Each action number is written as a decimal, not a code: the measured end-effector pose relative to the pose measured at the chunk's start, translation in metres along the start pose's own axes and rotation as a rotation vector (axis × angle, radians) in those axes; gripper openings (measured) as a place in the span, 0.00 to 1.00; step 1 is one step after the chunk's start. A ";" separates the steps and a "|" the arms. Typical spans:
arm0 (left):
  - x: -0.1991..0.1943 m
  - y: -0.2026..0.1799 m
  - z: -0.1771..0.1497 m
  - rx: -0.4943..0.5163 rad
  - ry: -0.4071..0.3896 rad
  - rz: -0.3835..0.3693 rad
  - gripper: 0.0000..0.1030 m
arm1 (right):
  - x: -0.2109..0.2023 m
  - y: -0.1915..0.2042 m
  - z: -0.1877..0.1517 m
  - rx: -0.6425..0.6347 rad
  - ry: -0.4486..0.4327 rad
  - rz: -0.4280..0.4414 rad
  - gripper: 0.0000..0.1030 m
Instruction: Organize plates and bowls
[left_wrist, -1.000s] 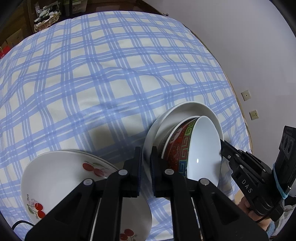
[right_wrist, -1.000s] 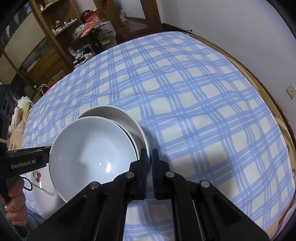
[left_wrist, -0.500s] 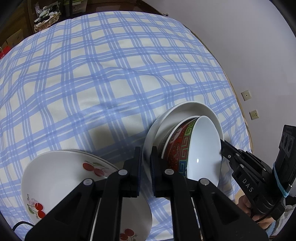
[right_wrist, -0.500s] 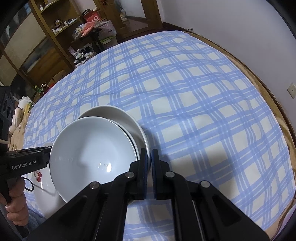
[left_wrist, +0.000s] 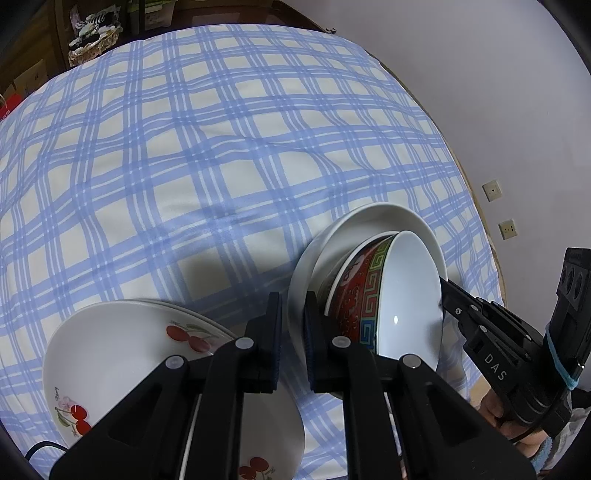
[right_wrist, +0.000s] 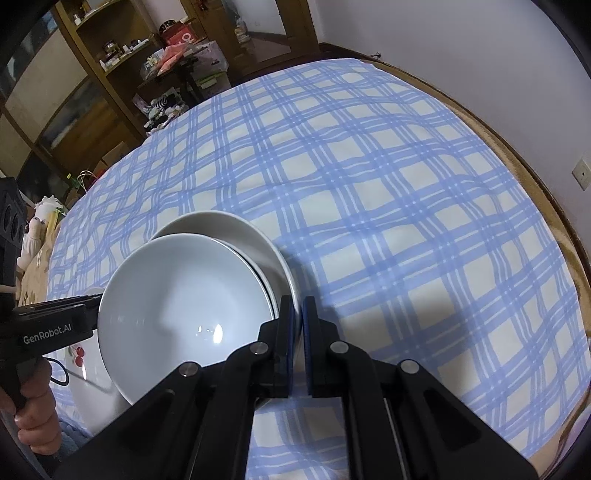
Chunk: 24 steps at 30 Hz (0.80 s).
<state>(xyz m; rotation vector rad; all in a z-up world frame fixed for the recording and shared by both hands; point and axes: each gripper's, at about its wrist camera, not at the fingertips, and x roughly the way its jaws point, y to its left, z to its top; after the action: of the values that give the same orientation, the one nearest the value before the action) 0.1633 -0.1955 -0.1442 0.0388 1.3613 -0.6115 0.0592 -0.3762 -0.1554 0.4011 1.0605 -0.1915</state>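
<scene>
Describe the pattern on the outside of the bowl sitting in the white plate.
Red bowl with a multicoloured key-pattern band below its rim; the left wrist view shows it best.

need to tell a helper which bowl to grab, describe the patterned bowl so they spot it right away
On the round table with the blue plaid tablecloth, look to the near edge, right of the cherry-print plates. There a plain white dish holds the patterned bowl, tilted on its side. It alone has a red outside with a multicoloured key-pattern band under the rim; its inside is plain white.
</scene>
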 end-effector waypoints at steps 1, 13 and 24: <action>0.000 0.000 0.000 0.002 0.002 0.000 0.10 | 0.000 0.001 0.000 0.000 -0.002 0.001 0.07; -0.003 -0.011 -0.003 0.082 -0.002 0.028 0.06 | -0.006 0.002 -0.007 -0.012 -0.036 -0.035 0.06; -0.009 -0.011 -0.005 0.077 -0.003 0.016 0.05 | -0.016 0.000 -0.012 0.002 -0.073 -0.027 0.05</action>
<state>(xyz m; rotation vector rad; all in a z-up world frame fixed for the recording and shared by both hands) 0.1539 -0.1996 -0.1339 0.1108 1.3333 -0.6503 0.0418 -0.3718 -0.1469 0.3793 0.9947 -0.2300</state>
